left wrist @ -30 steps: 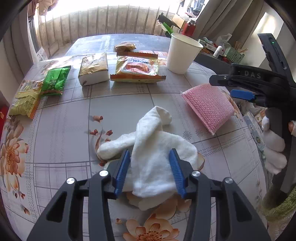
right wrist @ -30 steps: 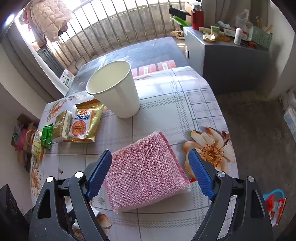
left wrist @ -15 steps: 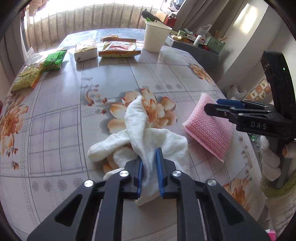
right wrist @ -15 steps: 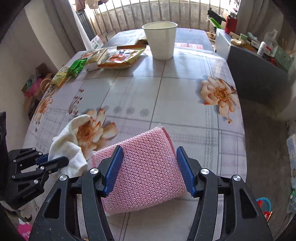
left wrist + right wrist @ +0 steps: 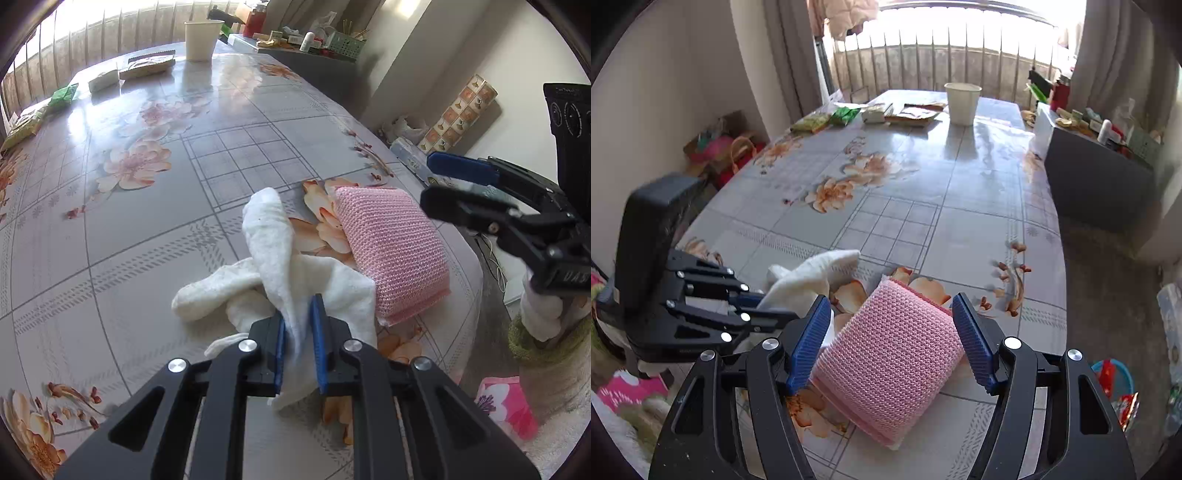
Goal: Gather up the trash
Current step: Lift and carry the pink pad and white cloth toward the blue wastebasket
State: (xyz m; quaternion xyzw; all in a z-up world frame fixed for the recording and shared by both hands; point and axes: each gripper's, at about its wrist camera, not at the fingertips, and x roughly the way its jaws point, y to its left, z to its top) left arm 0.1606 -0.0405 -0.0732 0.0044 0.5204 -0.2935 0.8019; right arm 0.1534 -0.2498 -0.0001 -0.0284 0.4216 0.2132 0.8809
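From the left wrist view, we see the left gripper [image 5: 298, 347] with its jaws drawn narrow and clamped on a fold of the white cloth [image 5: 280, 273], which lies crumpled on the bench [image 5: 147, 229] near its front corner. Just beside it, touching its edge, lies the pink sponge [image 5: 391, 251]. The right gripper [image 5: 458, 184] comes in from the side, above the far end of the sponge. At the far end of the bench we see the snack wrappers [image 5: 147, 66] and the white paper cup [image 5: 201, 38], well apart from both grippers.

From the right wrist view, the right gripper [image 5: 892, 339] has its jaws wide, 1 on each side of the pink sponge [image 5: 890, 358]. These jaws have just been opening, and the sponge is between them; a gap shows at the right pad, so we judge it is not pressed. The white cloth [image 5: 809, 277] is in the left gripper [image 5: 764, 308].

We judge the step in hand is clearing cloth and sponge aside to this corner. The next move calls for letting go of both and reaching to the wrappers by the cup
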